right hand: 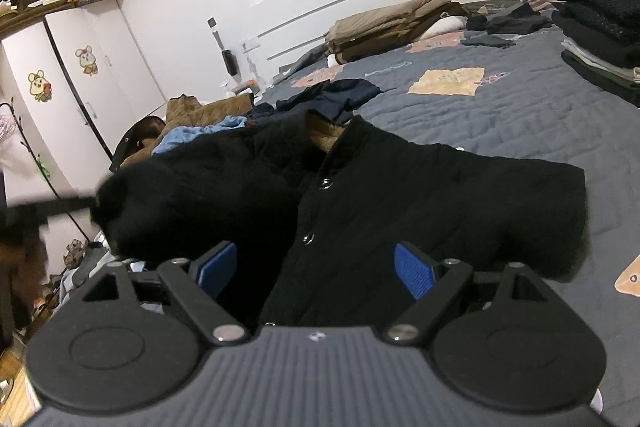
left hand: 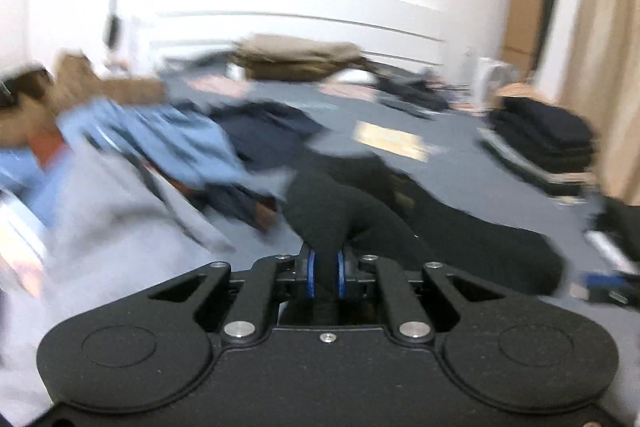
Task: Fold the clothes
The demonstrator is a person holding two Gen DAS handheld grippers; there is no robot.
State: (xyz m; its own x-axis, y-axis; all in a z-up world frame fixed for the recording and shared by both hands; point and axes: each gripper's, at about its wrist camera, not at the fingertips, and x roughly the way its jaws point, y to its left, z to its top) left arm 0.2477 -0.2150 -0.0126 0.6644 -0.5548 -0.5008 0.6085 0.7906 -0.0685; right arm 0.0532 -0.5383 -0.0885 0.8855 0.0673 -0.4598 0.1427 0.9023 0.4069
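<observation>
A black quilted jacket (right hand: 400,195) with snap buttons lies front-up on the grey patchwork bed quilt (right hand: 500,115), its collar pointing away from me. My right gripper (right hand: 316,267) hovers over the jacket's lower front, its blue pads (right hand: 414,269) wide apart and not pressing on the cloth. The left wrist view is motion-blurred. In it my left gripper (left hand: 325,267) is shut on a raised fold of the black jacket (left hand: 460,239), which bunches up just beyond the pads. In the right wrist view the jacket's left sleeve (right hand: 132,203) is lifted off the bed.
A stack of folded dark clothes (right hand: 600,27) sits at the bed's right side. Folded tan coats (right hand: 392,23) lie near the headboard. A navy garment (right hand: 332,99) and a light blue one (right hand: 192,137) lie past the jacket. A white wardrobe (right hand: 60,87) stands left.
</observation>
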